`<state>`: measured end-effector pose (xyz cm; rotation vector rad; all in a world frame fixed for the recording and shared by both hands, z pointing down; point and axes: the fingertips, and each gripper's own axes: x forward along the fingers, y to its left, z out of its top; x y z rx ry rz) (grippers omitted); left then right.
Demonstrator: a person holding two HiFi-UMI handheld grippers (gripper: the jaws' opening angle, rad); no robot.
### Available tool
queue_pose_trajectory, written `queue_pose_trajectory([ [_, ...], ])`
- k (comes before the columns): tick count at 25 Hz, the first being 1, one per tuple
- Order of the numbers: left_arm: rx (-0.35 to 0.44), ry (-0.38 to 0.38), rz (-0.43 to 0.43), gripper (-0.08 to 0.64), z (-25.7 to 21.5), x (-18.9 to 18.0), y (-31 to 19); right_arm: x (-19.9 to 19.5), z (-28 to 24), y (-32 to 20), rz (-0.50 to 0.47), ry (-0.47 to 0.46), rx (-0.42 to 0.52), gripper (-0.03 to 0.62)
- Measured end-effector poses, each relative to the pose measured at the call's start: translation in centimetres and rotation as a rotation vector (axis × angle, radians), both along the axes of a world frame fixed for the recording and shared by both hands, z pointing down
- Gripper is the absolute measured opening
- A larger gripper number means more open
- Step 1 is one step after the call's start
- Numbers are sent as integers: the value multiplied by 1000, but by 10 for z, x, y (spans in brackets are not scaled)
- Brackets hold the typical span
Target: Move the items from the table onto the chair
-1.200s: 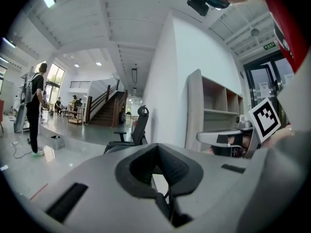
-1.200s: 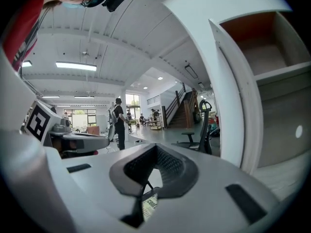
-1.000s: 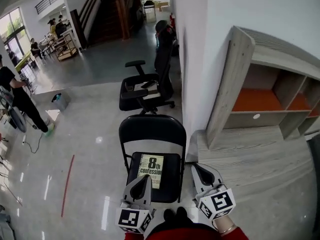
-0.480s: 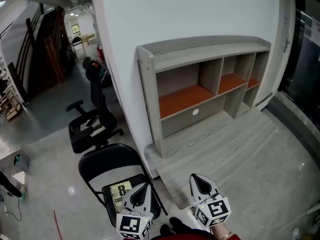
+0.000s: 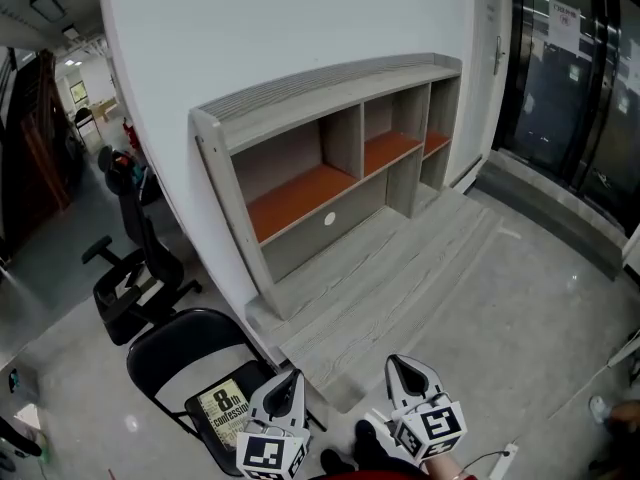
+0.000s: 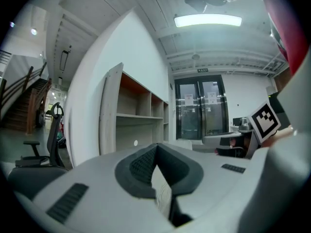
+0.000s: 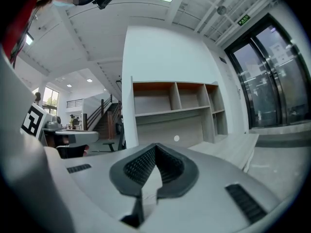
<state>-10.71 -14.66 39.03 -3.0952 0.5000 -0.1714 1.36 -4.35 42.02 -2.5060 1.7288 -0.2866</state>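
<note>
left tongs: closed tight, holding nothing | right tongs: closed, holding nothing | book: lying flat on black chair seat, near left

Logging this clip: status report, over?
Shut and empty: left hand-held gripper, right hand-held gripper. One book on the chair. The table looks bare, nothing in the way.

Bright, even indoor light fills all three views. A ceiling strip lamp at the upper centre of the left gripper view is slightly blown out. The glossy floor at the head view's lower left carries faint reflections. Both gripper views bend strongly toward dark, vignetted corners, with the nearest foreground soft.
</note>
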Motion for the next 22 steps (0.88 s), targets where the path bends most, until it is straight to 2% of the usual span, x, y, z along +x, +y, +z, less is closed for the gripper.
queue_pose_trajectory([
  [4,-14,11,25,8,3,10,4,-2,-4,6,16,-20,-63,6],
  [8,31,-16,53,8,5,19,-1,7,-8,5,38,-4,-25,6],
  [13,-9,-9,58,8,-1,25,-1,14,-8,8,57,-2,-13,6],
  [19,5,-9,60,8,7,20,-5,8,1,4,60,-9,-26,6],
  [22,11,-17,60,8,10,17,-8,3,-2,1,61,-18,-67,5],
])
